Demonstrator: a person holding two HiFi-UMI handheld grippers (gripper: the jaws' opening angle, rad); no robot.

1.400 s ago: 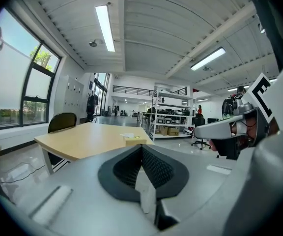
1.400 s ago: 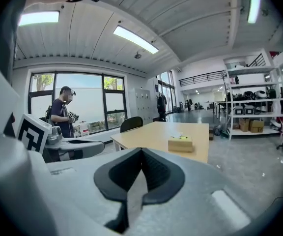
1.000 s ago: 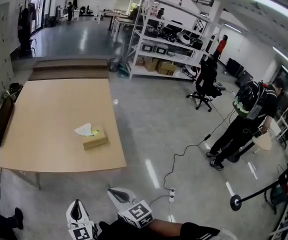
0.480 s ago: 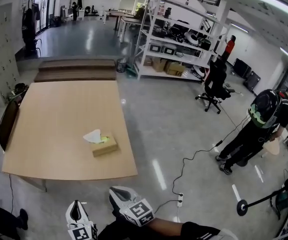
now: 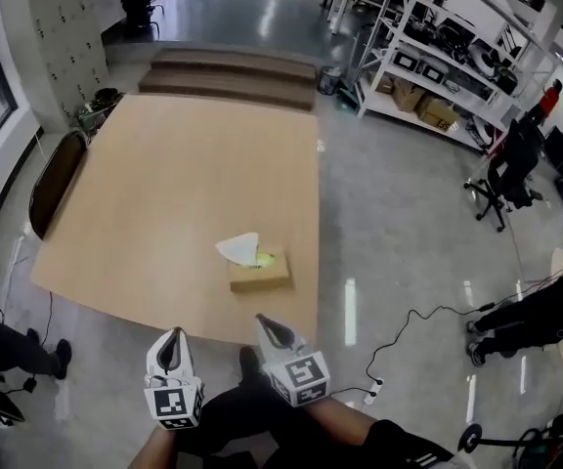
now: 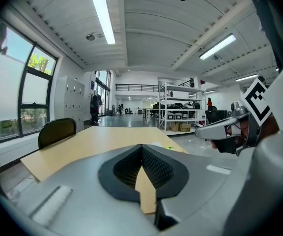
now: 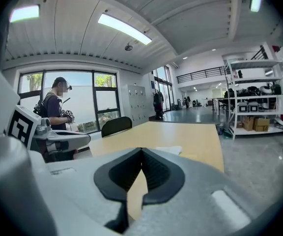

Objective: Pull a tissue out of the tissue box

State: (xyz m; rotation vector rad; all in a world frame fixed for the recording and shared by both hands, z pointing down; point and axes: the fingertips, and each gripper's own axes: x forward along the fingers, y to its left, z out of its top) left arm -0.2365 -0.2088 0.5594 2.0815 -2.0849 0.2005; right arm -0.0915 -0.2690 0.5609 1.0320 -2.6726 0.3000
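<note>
Table [image 5: 164,184] nearer now, L tool [image 5: 172,333], R tool [image 5: 263,319] pressed together, empty, tissue box [image 5: 259,274] whole only in head view

I see the light wooden table [image 5: 154,184] open on every side of the tan cardboard tissue box [image 5: 259,273], which sits near the table's front edge. The strip between that edge and the box is bare wood. A dark round-backed chair [image 5: 55,169] stands at the table's left edge, well apart from the box.
</note>
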